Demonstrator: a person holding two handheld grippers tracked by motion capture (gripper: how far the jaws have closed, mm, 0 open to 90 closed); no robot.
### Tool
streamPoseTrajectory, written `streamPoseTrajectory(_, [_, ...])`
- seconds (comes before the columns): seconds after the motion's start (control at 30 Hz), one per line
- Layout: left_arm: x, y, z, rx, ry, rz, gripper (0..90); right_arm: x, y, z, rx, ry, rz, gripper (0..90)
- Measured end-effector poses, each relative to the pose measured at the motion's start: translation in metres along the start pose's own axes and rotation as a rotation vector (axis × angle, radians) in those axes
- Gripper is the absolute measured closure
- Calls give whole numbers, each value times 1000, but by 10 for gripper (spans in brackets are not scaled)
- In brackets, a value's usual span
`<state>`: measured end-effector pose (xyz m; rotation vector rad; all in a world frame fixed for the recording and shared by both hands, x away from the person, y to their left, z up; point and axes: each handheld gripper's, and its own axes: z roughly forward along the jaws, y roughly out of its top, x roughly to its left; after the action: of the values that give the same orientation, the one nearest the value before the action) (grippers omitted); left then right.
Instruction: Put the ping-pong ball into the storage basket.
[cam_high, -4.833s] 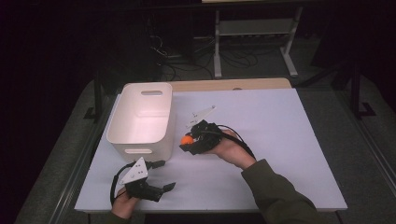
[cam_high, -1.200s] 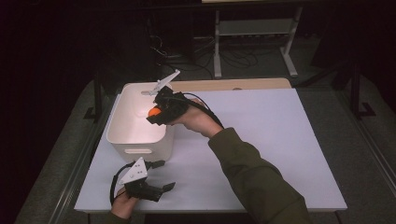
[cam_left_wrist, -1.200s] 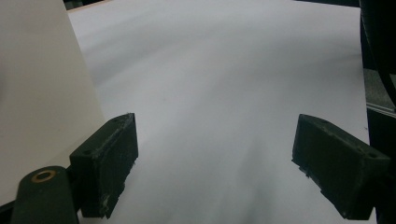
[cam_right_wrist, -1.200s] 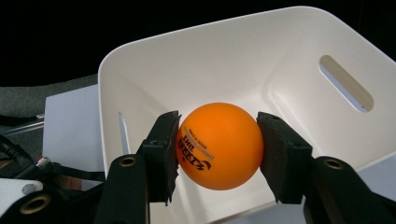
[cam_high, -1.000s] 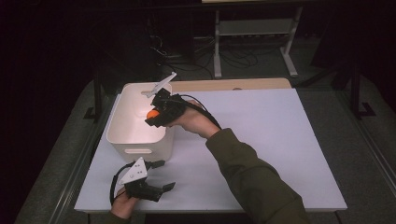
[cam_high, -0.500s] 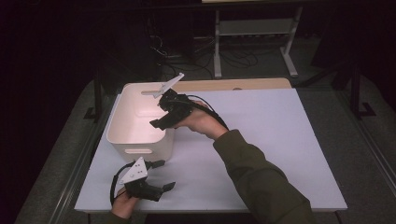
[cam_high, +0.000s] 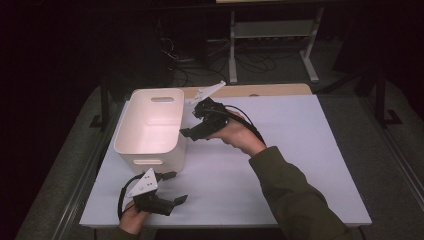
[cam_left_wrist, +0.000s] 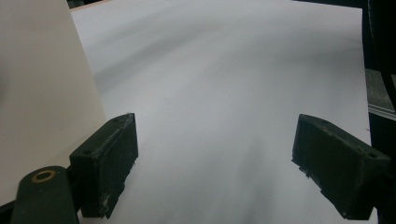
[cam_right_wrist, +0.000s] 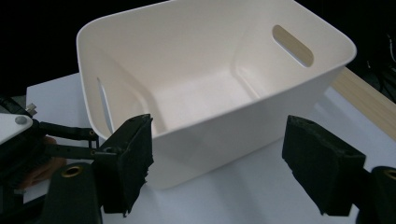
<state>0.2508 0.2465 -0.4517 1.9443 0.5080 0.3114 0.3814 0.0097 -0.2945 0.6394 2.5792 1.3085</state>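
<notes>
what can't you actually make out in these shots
- Floor of the white bin nearest the right hand-held gripper: in the right gripper view its near wall covers that strip, so anything lying there cannot be told.
- Left hand-held gripper: in the high view it is small and dark.
- Room beyond the table: too dark in the high view.

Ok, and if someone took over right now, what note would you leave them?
Left gripper: open, empty, low over the table in front of the white bin.
Right gripper: beside the bin's right wall, jaws just been opening, nothing between them.
Done: the orange item it held over the bin a second ago has left the jaws; I can't see it on the visible bin floor.
Left: check the bin.
</notes>
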Motion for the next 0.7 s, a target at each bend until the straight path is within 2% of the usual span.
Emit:
streamPoseTrajectory(0.2, [0, 0, 0, -1, 2, 1, 142, -5, -17, -12, -6, -27, 29, 187])
streamPoseTrajectory(0.4, [0, 0, 0, 0, 2, 3, 142, -7, -35, -14, 1, -45, 63, 140])
streamPoseTrajectory(0.7, [0, 0, 0, -1, -1, -3, 142, -9, -61, -18, 4, -69, 90, 127])
